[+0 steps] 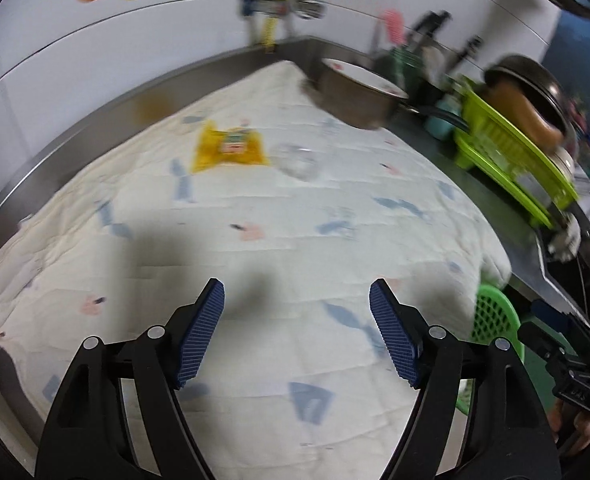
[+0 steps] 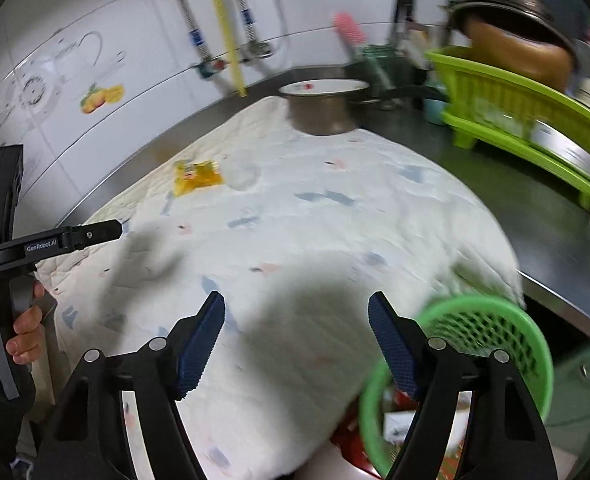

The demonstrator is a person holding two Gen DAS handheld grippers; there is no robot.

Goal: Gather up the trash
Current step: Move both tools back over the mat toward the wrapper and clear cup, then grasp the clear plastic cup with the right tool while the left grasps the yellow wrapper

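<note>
White patterned cloth (image 1: 279, 240) covers the steel desk (image 2: 447, 152) below a tiled wall; a yellow wrapper (image 1: 227, 149) and a clear cup (image 1: 299, 162) lie side by side on it, upper centre of both views. Left tongs (image 1: 297, 334) and right tongs (image 2: 297, 344) hang spread and empty at the bottom. Green basket (image 2: 491, 328) sits lower right, off the cloth's edge.
</note>
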